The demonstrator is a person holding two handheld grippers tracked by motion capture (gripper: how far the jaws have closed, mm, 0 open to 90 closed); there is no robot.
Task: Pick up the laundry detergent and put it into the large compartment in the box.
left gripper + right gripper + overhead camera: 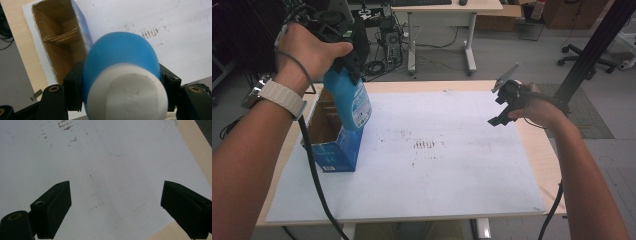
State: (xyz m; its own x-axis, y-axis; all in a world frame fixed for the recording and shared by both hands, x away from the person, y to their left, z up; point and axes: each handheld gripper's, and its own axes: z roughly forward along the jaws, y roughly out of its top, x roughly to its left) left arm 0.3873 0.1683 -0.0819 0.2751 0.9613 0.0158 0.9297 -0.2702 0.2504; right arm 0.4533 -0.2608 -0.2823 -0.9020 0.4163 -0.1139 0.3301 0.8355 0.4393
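Blue bottle (348, 97), white cap, label unreadable, clamped in left gripper (343, 47) above open cardboard box (332, 145). Right gripper (507, 102) wide open, empty, over white sheet (437, 170).

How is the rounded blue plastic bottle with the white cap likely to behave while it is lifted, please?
The rounded blue plastic bottle looks smooth and curved, so it could slip. The left gripper clamps it near the top, so its body may swing. It probably holds its shape.
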